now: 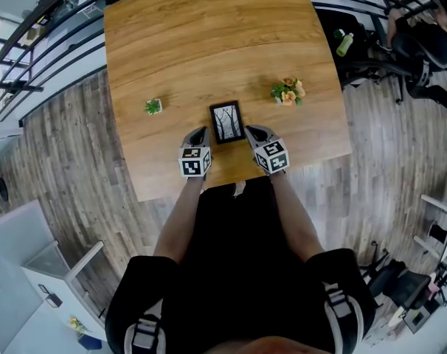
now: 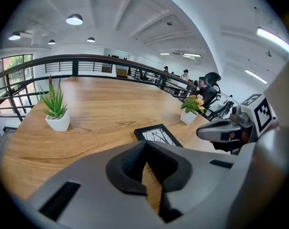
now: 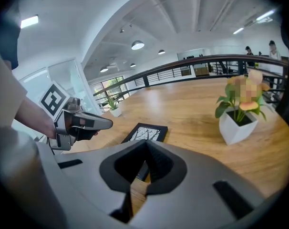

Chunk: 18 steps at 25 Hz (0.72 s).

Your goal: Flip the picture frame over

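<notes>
While the picture frame (image 1: 227,122) lies face up on the surface (image 1: 209,43), we hold the left tongs (image 1: 201,133) and right tongs (image 1: 252,131) pressed together, empty, flanking it.

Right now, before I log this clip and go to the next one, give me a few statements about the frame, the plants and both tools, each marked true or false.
1. The picture frame lies flat on the table with its picture side up. True.
2. The left tool is clamped on the frame. False: its jaws are together with nothing between them, beside the frame's near left corner.
3. In the head view, the flowering plant stands to the right of the frame. True.
4. The right tool has its jaws wide apart. False: they are shut and empty, near the frame's right side.
</notes>
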Motion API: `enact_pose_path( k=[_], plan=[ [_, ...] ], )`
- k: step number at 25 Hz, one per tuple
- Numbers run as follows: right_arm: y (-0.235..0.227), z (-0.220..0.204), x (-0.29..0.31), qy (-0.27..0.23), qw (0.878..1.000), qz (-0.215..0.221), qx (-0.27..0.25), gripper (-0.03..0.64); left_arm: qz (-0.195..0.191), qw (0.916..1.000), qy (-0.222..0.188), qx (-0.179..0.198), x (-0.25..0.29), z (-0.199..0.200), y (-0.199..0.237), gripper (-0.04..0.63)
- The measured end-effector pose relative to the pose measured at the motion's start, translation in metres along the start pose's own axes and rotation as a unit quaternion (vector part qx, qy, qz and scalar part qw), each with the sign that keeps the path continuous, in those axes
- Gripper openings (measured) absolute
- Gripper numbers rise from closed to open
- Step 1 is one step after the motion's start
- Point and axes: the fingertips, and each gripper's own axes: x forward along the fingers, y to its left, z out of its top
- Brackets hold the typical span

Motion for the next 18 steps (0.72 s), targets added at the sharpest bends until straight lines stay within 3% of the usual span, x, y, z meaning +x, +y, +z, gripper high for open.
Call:
enact_pose_path(
  k=[18],
  plan=[
    [0.029,-0.001,-0.027,-0.024,0.999,-0.024,-0.011,0.006,0.0,0.9993,-0.035,0.007,-0.052,0.003,0.004,0.02]
  ],
)
